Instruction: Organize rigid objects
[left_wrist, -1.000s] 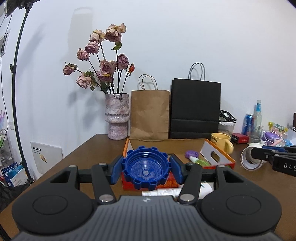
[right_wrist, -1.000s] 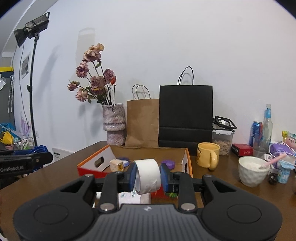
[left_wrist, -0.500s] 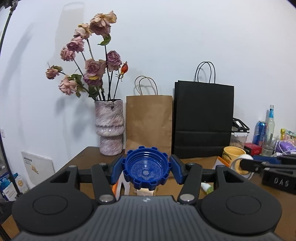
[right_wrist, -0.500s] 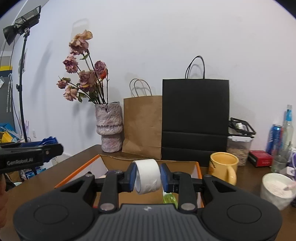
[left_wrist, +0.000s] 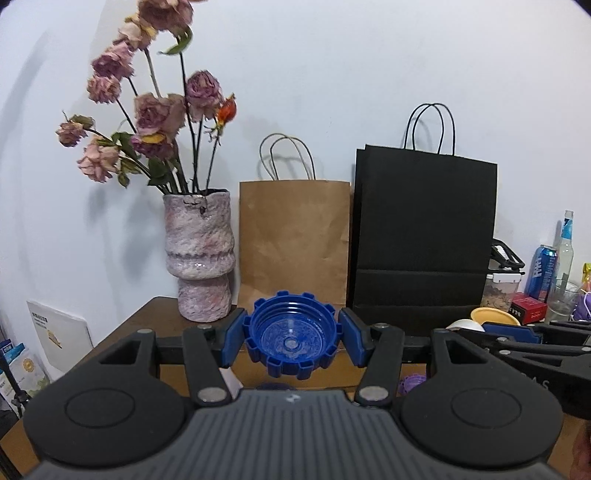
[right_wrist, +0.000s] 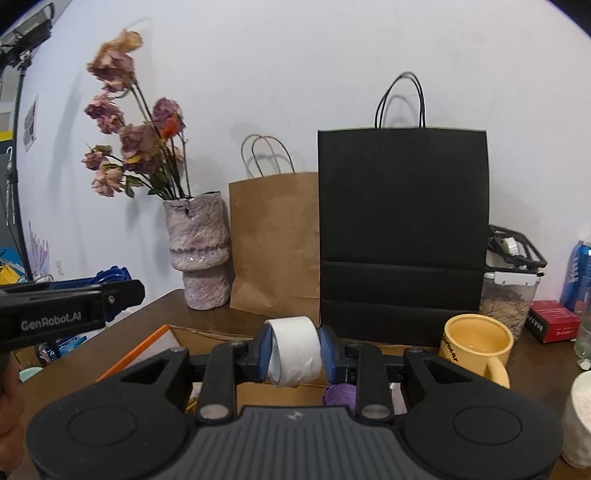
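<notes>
A blue ridged jar lid (left_wrist: 292, 339) sits between the blue pads of my left gripper (left_wrist: 292, 341), which is shut on it, hollow side toward the camera. My right gripper (right_wrist: 294, 350) is shut on a white roll of tape (right_wrist: 294, 349), held on edge. Both hang over an open cardboard box (right_wrist: 207, 338) with orange edges on the brown table (right_wrist: 221, 317). A purple object (right_wrist: 340, 395) lies in the box just under the right gripper. In the left wrist view the right gripper (left_wrist: 476, 326) shows at the right edge with the tape's rim visible.
A vase of dried roses (left_wrist: 201, 254), a brown paper bag (left_wrist: 293, 240) and a black paper bag (left_wrist: 421, 236) stand along the wall behind the box. A yellow mug (right_wrist: 476, 345), a food container (right_wrist: 509, 291), a red box (right_wrist: 552, 321) and a can (left_wrist: 541, 271) crowd the right.
Both grippers have travelled forward over the table toward the back wall, still holding the lid and the tape. The box has slid beneath them and the bags and vase loom larger.
</notes>
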